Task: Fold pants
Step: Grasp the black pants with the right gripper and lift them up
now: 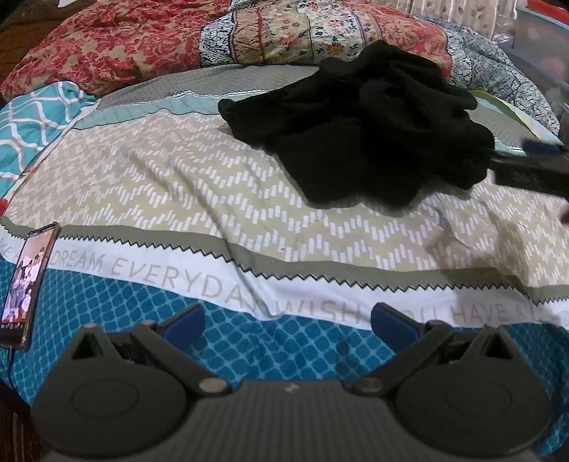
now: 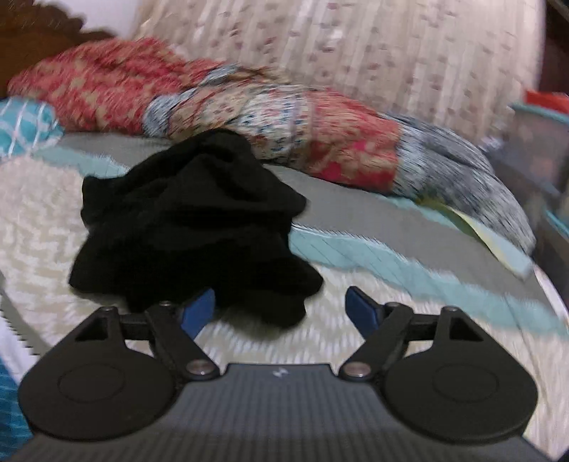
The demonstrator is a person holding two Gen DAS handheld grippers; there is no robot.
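Observation:
The black pants (image 1: 355, 124) lie crumpled in a heap on the patterned bed sheet (image 1: 177, 184), toward the far right of the left wrist view. My left gripper (image 1: 288, 320) stands open over the blue and white band of the sheet, well short of the pants, with nothing between its fingers. In the blurred right wrist view the pants (image 2: 192, 227) sit just ahead and to the left. My right gripper (image 2: 281, 298) is open wide, the heap's near edge reaching between its blue pads (image 2: 199, 309). A blurred finger (image 1: 540, 146) of it shows at the heap's right side.
A phone (image 1: 25, 284) with a lit screen and a cable lies on the bed's left edge. A bunched red floral quilt (image 1: 249, 32) runs along the back behind the pants. A teal pillow (image 1: 32, 121) sits at left. Plastic bins (image 2: 533, 160) stand past the bed's right side.

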